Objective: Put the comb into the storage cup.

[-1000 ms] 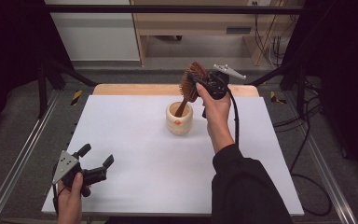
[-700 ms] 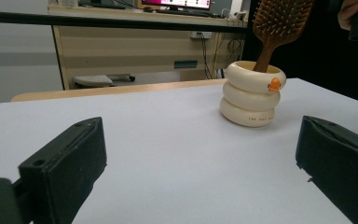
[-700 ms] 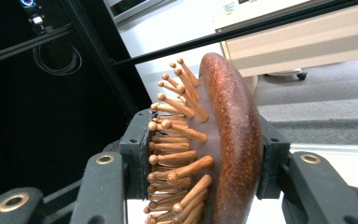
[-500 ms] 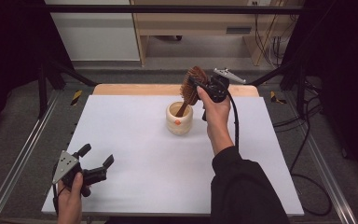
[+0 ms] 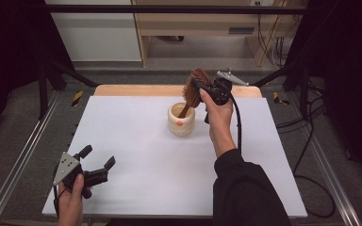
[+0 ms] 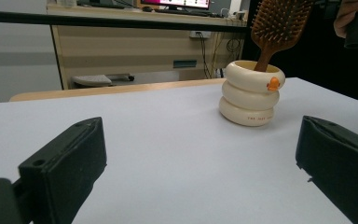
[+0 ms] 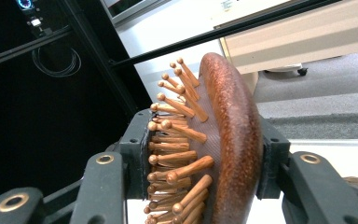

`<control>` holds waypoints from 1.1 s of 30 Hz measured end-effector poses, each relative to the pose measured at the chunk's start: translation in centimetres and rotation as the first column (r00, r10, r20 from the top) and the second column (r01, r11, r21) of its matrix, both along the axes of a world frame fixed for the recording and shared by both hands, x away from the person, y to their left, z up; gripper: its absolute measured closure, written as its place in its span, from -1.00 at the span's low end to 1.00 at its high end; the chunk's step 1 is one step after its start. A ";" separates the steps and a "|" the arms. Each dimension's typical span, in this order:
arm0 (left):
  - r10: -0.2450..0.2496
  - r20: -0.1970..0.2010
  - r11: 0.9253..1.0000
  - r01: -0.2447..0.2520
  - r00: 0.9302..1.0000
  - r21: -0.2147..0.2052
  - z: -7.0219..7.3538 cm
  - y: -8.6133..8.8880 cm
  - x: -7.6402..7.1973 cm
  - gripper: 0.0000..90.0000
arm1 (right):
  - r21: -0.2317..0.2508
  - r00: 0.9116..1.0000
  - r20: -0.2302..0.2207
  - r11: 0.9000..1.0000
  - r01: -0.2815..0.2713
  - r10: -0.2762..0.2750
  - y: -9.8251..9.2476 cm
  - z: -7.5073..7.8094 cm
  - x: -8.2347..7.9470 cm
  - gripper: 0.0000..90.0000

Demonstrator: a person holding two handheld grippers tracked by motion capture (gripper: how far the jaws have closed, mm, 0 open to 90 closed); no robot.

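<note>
The head of a wooden hairbrush (image 7: 214, 140) is clamped between the jaws of the right gripper (image 7: 205, 163): in the right gripper view one pad is pressed against the pegs on the bristle side and the other against the smooth rounded back. That contact is hidden in the high view, where the right gripper (image 5: 206, 90) is seen only from above, held over the far middle of the white table (image 5: 136, 141), with the brush head (image 5: 194, 89) at its tip. The brush is tilted, and its handle slants down into a cream cup (image 5: 181, 120) standing on the table. In the left gripper view the cup (image 6: 251, 93) is shown to be built of three stacked rings with a small orange mark on its rim, and the handle is seen passing inside the rim; how deep it reaches cannot be told.

The right hand (image 5: 219, 120) is raised above the table beside the cup, the dark sleeve (image 5: 245, 188) coming in from the near edge.

The left gripper (image 5: 96, 165) is held low at the near left corner by the left hand (image 5: 70, 197), its jaws spread wide with nothing between them, pointed towards the cup and well apart from it.
</note>
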State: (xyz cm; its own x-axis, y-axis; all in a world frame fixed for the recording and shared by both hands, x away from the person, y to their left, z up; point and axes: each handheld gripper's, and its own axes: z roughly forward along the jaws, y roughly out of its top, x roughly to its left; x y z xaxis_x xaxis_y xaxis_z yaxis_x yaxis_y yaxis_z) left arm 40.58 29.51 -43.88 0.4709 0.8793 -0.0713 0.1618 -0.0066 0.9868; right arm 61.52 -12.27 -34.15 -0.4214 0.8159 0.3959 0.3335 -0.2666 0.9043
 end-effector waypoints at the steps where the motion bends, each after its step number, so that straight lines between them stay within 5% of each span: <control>1: 0.000 0.000 1.000 0.000 1.000 0.000 0.0 0.0 0.0 -0.96 | 0.001 1.000 0.001 1.000 -0.001 0.001 0.0 0.0 0.0 0.12; 33: -0.006 -0.001 1.000 0.006 1.000 0.002 0.0 -0.1 0.0 -0.96 | 0.048 1.000 -0.021 0.999 -0.018 0.019 -0.1 -1.6 0.1 0.11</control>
